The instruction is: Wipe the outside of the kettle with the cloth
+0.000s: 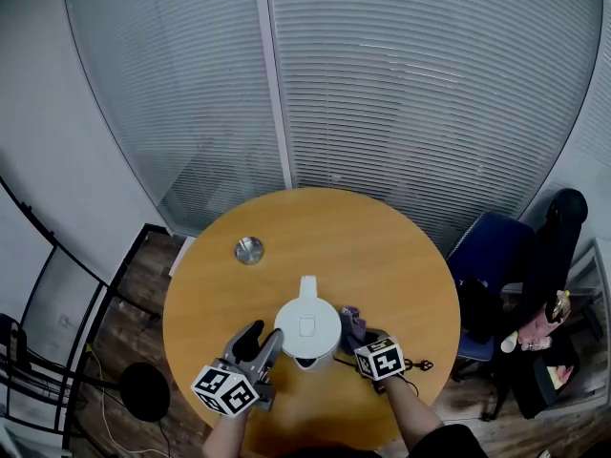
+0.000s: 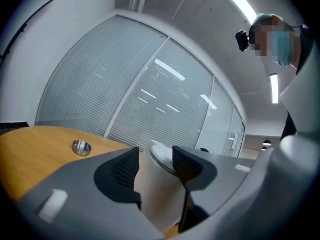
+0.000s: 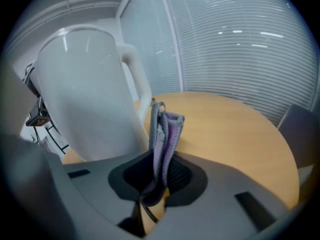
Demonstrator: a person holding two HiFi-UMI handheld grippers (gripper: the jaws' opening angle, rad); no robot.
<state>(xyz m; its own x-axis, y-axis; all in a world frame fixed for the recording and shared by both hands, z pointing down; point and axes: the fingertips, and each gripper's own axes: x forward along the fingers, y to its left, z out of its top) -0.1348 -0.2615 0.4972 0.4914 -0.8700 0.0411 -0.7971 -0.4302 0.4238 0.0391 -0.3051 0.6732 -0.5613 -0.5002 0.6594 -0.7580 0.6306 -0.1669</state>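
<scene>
Cloth pinched by right gripper beside kettle; left gripper spread; its view, unlike right's, shows dish.

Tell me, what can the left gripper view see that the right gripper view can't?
Only the left gripper view shows the small metal dish on the wooden table and the white kettle's lid. Only the right gripper view shows the purple cloth pinched in the right gripper's jaws, and the kettle's handle. Both show the kettle, the table and the window blinds.
</scene>
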